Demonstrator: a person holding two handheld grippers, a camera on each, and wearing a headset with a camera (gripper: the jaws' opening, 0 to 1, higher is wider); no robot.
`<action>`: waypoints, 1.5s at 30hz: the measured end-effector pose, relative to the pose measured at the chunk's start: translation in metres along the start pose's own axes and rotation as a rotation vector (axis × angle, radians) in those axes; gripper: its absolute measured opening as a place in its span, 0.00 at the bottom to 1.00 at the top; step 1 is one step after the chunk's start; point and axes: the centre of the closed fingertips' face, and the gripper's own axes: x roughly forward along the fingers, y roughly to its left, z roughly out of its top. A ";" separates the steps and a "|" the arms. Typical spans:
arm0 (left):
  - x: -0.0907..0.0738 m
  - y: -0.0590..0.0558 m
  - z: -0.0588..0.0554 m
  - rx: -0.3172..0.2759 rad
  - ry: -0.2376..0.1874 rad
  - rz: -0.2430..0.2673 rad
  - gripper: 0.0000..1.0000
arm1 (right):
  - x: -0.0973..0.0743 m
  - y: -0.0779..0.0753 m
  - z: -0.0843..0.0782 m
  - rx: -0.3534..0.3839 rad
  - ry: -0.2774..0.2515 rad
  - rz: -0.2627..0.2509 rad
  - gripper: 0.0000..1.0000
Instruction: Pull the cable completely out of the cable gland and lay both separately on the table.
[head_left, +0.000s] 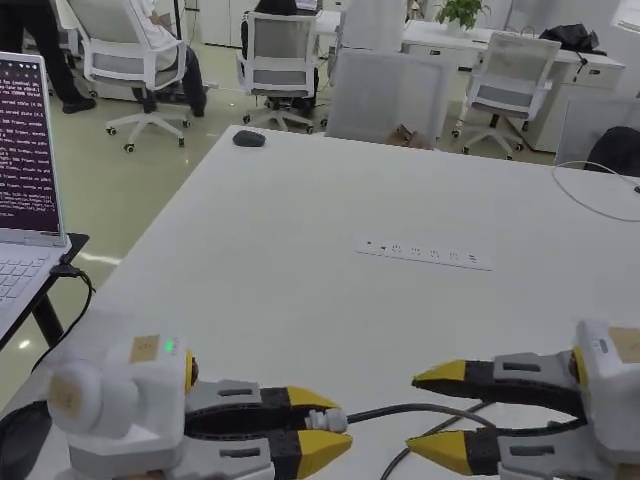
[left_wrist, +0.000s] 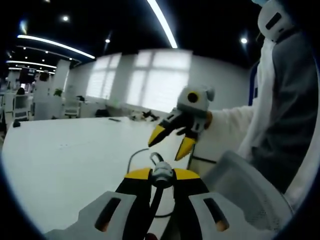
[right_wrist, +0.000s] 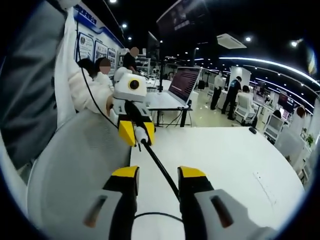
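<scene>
Head view is showing the left gripper (head_left: 322, 432) clenching the gland (head_left: 336, 419) over the table (head_left: 300, 250); the cable (head_left: 385, 410) is running rightward from it, lengthwise between the right gripper's (head_left: 415, 412) 2 spread jaws.

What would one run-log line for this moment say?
left gripper: shut on cable gland | right gripper: open around cable | cable: not yet out

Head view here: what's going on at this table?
A person works two handheld grippers over a white table. The left gripper is clamped on the cable gland, with the dark cable running out of it. The right gripper is open, its jaws either side of the cable without gripping it. The cable is not yet pulled out, and neither part has been laid down.
</scene>
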 end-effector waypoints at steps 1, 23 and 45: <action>0.000 0.000 0.000 0.000 0.001 -0.001 0.17 | 0.004 0.003 0.002 -0.009 -0.001 0.013 0.31; 0.003 -0.006 -0.009 0.018 0.044 -0.022 0.17 | 0.028 0.013 -0.002 -0.082 0.021 0.067 0.07; 0.001 0.002 -0.009 -0.008 0.042 -0.001 0.17 | 0.017 0.002 -0.011 -0.051 0.025 0.029 0.07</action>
